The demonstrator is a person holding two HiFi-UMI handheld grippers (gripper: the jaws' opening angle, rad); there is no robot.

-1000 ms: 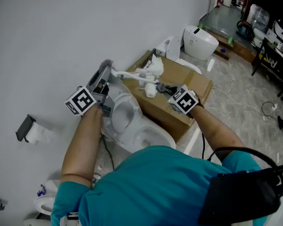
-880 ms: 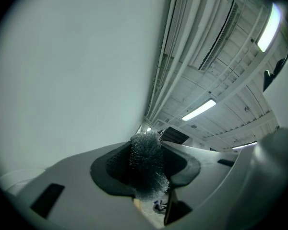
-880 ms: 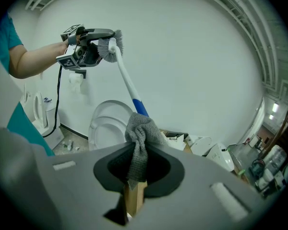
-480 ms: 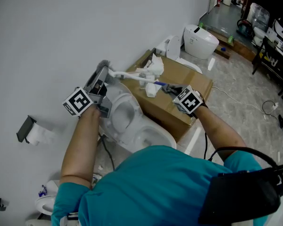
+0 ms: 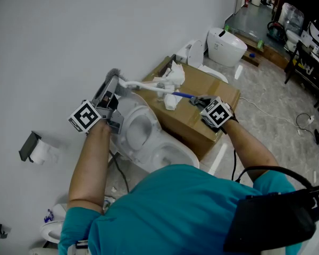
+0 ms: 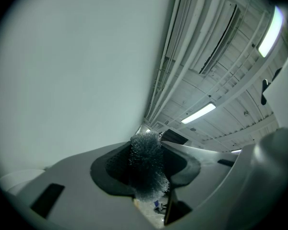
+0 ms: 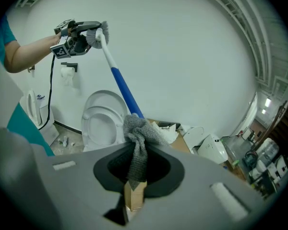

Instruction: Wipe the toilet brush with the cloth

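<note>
the left gripper is clamped on the bristle head of the toilet brush, holding it up near the wall, above the open toilet. the handle slants down to the right gripper, which is pinched on a grey cloth bunched against the handle's blue part, over a cardboard box.

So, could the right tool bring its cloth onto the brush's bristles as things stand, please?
Probably not: the left tool is clamped on the bristles, covering much of them. The right tool holds the cloth farther along, against the blue handle.
</note>
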